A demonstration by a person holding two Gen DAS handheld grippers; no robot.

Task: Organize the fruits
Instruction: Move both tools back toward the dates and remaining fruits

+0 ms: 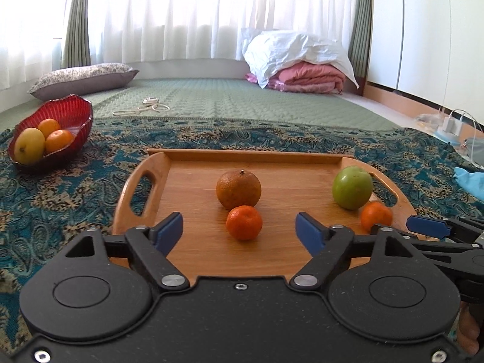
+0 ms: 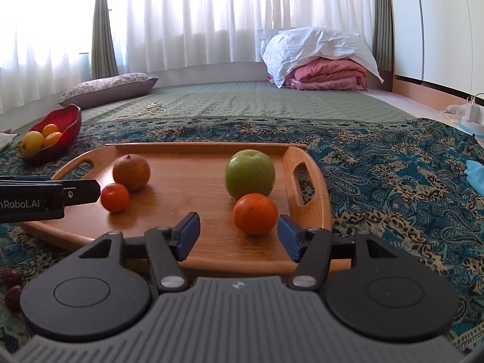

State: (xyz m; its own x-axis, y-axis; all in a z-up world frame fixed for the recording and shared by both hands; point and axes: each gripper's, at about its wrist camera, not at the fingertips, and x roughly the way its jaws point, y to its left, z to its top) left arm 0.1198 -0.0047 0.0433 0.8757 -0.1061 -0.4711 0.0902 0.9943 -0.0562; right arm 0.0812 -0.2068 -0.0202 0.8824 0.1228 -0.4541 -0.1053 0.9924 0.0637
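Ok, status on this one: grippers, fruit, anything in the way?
Left gripper and right gripper open, empty. Two small oranges, large orange, green apple on wooden tray. Path to red bowl clear.

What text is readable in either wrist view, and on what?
"nRobot.AI": white print on the side of the left gripper, seen in the right wrist view; the picture's left edge cuts off the start of the word.
Nothing else: no readable print on the tray, fruit or red bowl.
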